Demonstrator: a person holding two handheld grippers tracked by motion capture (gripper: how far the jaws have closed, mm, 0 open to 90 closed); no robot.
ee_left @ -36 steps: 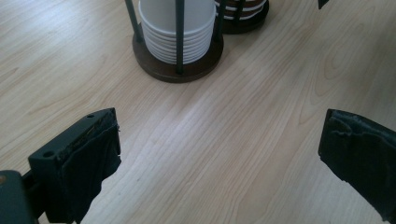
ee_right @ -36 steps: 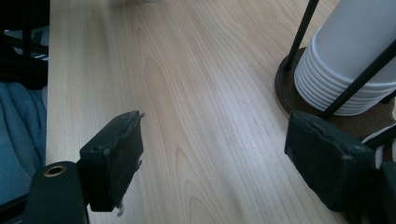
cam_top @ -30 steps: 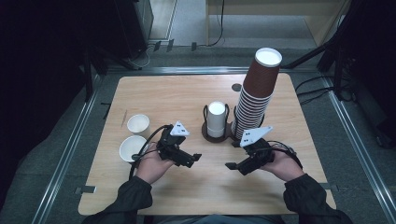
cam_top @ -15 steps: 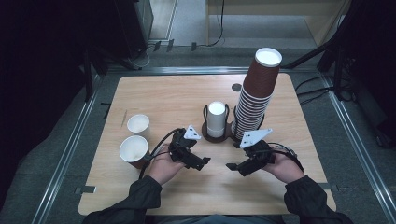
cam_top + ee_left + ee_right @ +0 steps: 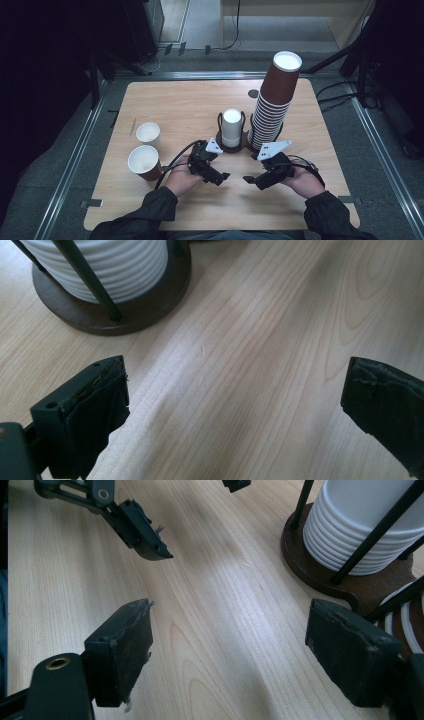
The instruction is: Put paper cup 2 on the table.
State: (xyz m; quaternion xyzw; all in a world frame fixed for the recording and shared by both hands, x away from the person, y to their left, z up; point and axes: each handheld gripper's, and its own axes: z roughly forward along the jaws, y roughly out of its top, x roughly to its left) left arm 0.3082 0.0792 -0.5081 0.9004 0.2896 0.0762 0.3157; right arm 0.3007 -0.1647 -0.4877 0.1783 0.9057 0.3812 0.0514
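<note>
On the near half of the table (image 5: 165, 105), seen from the high view, both forearms come in from the near edge and angle toward each other. The left hand (image 5: 181, 175) holds the left gripper (image 5: 223, 176) pointing right and slightly near, low over the wood. The right hand (image 5: 301, 181) holds the right gripper (image 5: 248, 178) pointing left, so the two tips face each other, near but apart. Just beyond them stands a holder (image 5: 232, 146) with two bays: one short white stack (image 5: 232, 127) in the left bay and one tall brown stack (image 5: 275, 102) in the right. Two loose cups sit at the left: the near cup (image 5: 144, 162) just beside the left hand, the far cup (image 5: 148, 134) just beyond it.

In the left gripper view, the two jaws stand wide apart with bare wood between them, holding nothing. The white stack (image 5: 107, 265) on its holder base (image 5: 105, 315) lies at the far left, apart from the jaws.

In the right gripper view, the jaws also stand wide, empty, over bare wood. The left gripper (image 5: 192, 520) shows farther off at top left, its jaws spread as well. The white stack (image 5: 365, 525) stands at the far right on the base (image 5: 320, 567), just beyond the right-hand jaw, not touching it.
</note>
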